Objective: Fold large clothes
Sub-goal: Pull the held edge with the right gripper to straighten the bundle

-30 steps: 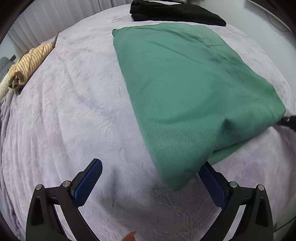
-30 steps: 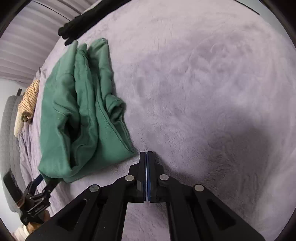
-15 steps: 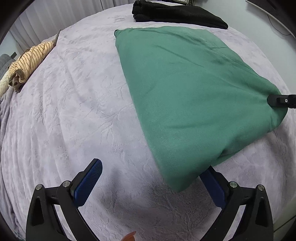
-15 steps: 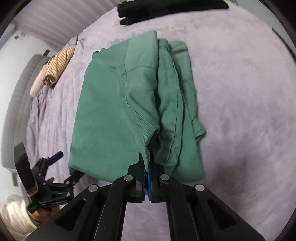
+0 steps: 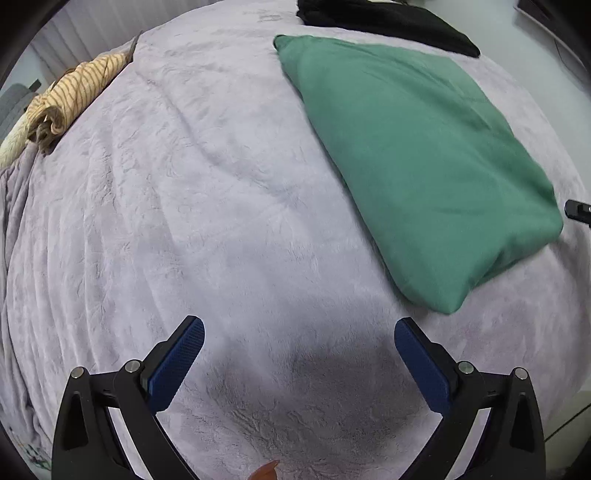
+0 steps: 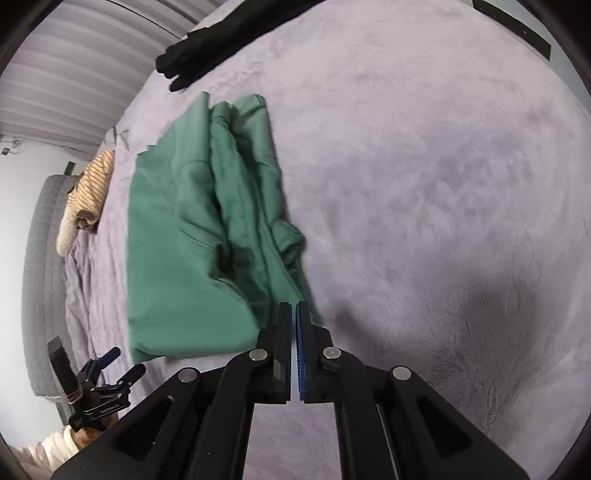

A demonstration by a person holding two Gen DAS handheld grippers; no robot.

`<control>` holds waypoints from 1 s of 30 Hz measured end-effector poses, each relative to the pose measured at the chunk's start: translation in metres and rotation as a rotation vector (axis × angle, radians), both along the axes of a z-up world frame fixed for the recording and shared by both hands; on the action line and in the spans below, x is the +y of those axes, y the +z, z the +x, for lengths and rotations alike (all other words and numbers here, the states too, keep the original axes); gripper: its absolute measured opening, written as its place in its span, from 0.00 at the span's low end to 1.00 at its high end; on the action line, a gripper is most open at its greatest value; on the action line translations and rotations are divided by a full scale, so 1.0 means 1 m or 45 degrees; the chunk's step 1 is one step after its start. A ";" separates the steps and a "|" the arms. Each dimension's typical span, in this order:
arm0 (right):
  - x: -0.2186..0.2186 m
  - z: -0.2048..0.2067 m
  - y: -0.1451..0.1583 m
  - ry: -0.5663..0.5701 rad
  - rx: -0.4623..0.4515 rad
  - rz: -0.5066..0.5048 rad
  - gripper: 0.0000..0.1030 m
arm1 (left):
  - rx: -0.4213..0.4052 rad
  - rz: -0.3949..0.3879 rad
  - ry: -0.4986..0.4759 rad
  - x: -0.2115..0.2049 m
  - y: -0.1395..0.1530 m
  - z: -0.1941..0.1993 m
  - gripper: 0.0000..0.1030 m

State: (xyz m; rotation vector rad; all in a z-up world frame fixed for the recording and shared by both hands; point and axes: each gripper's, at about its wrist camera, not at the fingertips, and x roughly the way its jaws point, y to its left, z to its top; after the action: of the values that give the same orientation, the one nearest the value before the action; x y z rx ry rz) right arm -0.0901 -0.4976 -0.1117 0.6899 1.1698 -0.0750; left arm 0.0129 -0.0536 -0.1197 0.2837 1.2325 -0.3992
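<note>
A green garment [image 5: 417,155] lies folded into a thick rectangle on the lilac bed cover [image 5: 184,221]. In the right wrist view the green garment [image 6: 184,258] shows its layered, rumpled side. My left gripper [image 5: 299,343] is open above bare cover, and the garment's near corner lies just up and to the right of its right finger. My right gripper [image 6: 294,314] has its jaws almost together and just opening, with a thin slit and nothing between them; the garment's lower edge lies right behind its tips. The left gripper [image 6: 114,363] also shows at the lower left of the right wrist view.
A black garment [image 5: 388,18] lies at the far edge of the bed, beyond the green one. A rolled yellow striped garment [image 5: 70,96] sits at the far left by a grey headboard [image 6: 37,258]. A person's pale sleeve [image 6: 44,450] shows behind the left gripper.
The left gripper has drawn back, so the green corner no longer covers its right finger. The right gripper, at the garment's edge half a second ago, has pulled off it and shows a slit.
</note>
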 end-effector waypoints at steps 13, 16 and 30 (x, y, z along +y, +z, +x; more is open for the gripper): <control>0.054 0.066 0.014 0.274 0.005 -0.228 0.06 | 0.023 -0.169 0.042 -0.045 -0.004 0.042 1.00; 0.033 0.064 -0.022 0.246 0.150 -0.212 0.06 | 0.050 -0.152 -0.010 -0.062 -0.022 0.026 1.00; 0.013 0.063 0.038 0.095 -0.013 -0.178 0.08 | 0.094 -0.119 0.016 -0.069 -0.025 0.023 1.00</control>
State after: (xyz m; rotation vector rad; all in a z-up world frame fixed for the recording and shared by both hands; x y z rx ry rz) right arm -0.0275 -0.4842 -0.0736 0.5226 1.1674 -0.0892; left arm 0.0358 -0.1226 -0.1450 0.1825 1.2832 -0.4584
